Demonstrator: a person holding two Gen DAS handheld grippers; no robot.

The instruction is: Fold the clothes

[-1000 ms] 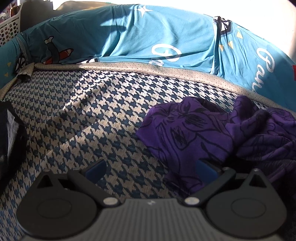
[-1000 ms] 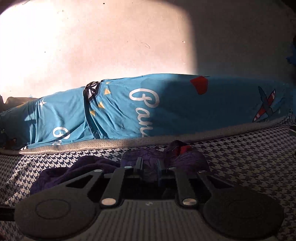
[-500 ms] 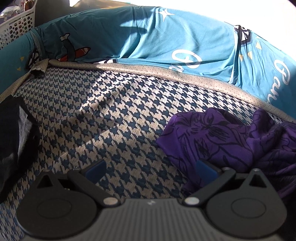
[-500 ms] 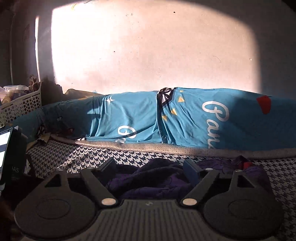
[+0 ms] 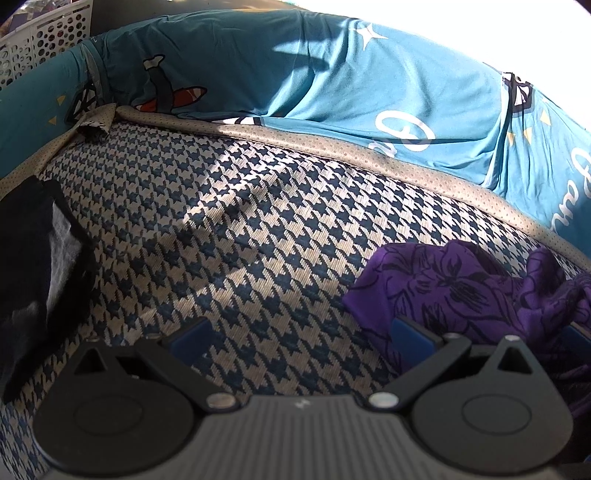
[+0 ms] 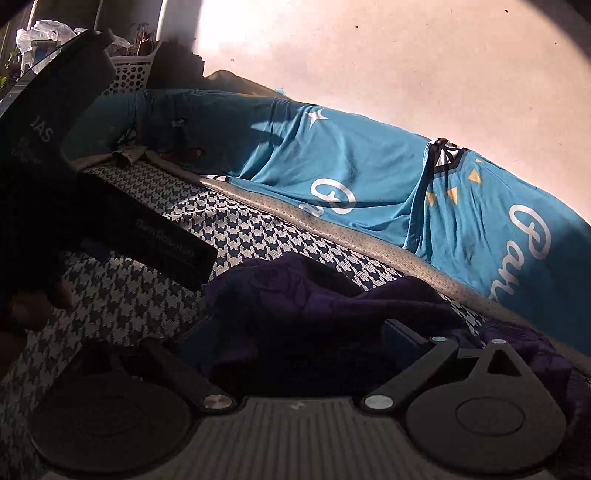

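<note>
Houndstooth bedding [image 5: 229,236] in navy and cream is filling most of both views, with sunlight falling across it in bands. Behind it, a blue printed sheet [image 5: 332,81] with white script and a small plane motif is draping over a long bolster against the pale wall [image 6: 406,55]. A crumpled purple floral garment [image 5: 461,291] is lying in a heap on the bedding, toward the right of the left wrist view and partly in shadow. A dark folded cloth [image 5: 33,266] is sitting at the far left edge. A white perforated basket [image 5: 40,33] is showing in the back corner. The left gripper [image 5: 299,332] is hovering with its jaws spread wide, its right finger just touching the garment's edge. The right gripper [image 6: 291,339] is also spread wide, with the garment bunched between its fingers.
</note>
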